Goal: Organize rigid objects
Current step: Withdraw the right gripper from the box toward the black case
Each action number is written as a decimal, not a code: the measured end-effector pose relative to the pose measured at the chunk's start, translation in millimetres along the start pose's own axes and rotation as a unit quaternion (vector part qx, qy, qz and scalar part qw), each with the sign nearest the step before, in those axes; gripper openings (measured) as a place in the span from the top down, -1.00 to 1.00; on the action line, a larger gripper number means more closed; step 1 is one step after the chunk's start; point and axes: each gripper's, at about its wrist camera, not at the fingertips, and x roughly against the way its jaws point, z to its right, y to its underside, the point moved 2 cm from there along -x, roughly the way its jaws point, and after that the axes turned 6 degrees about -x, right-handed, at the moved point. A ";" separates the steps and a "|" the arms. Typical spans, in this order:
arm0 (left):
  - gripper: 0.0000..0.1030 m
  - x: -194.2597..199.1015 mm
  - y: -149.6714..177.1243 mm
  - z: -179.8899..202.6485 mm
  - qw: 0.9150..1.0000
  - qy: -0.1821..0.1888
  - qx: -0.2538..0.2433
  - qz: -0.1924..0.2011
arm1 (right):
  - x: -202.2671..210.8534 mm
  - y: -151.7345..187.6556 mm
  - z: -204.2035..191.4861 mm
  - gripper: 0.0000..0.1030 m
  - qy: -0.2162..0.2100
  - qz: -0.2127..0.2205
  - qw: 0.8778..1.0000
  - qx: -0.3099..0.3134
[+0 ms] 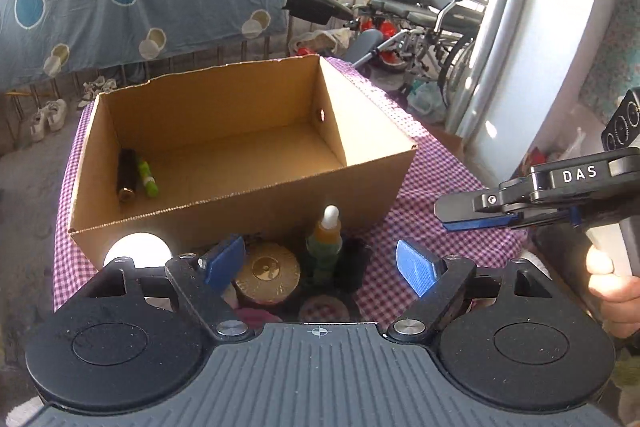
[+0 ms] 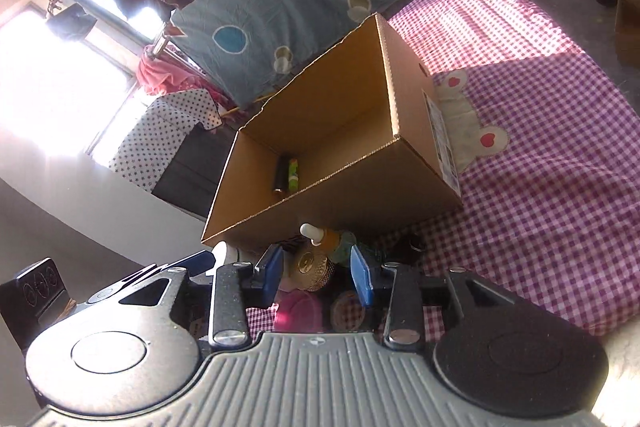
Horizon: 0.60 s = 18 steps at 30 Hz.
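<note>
Just before the open brown cardboard box (image 1: 240, 163) stands a round gold-lidded jar (image 1: 267, 273) among small bottles. Left gripper (image 1: 320, 265) gapes wide; lower straight around it. Right gripper (image 2: 316, 273) likewise open, empty.

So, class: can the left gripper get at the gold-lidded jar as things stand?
Probably yes. The left gripper is open, and the gold-lidded jar sits uncovered just ahead between its fingers, with the dropper bottle close beside it.
</note>
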 end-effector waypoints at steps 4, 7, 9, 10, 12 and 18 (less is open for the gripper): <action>-0.62 -28.1 16.5 24.1 0.999 0.016 -0.020 -0.034 | -4.4 16.4 34.4 0.22 0.019 0.015 0.999 -0.040; -0.60 -47.9 18.6 38.8 0.998 0.009 -0.042 -0.037 | -11.2 21.7 54.3 0.22 0.012 0.017 0.997 -0.074; -0.52 -60.0 20.5 44.8 0.998 0.002 -0.052 -0.044 | -17.3 23.3 62.6 0.22 0.006 0.014 0.996 -0.093; -0.49 -65.1 22.8 48.9 0.997 -0.001 -0.056 -0.046 | -21.5 23.8 64.4 0.22 0.004 0.011 0.995 -0.098; -0.45 -74.0 24.2 55.0 0.997 -0.005 -0.064 -0.053 | -27.7 24.4 68.6 0.22 0.000 0.005 0.994 -0.106; -0.39 -95.2 25.1 63.7 0.994 -0.020 -0.080 -0.073 | -43.2 19.4 78.1 0.22 -0.012 -0.004 0.993 -0.115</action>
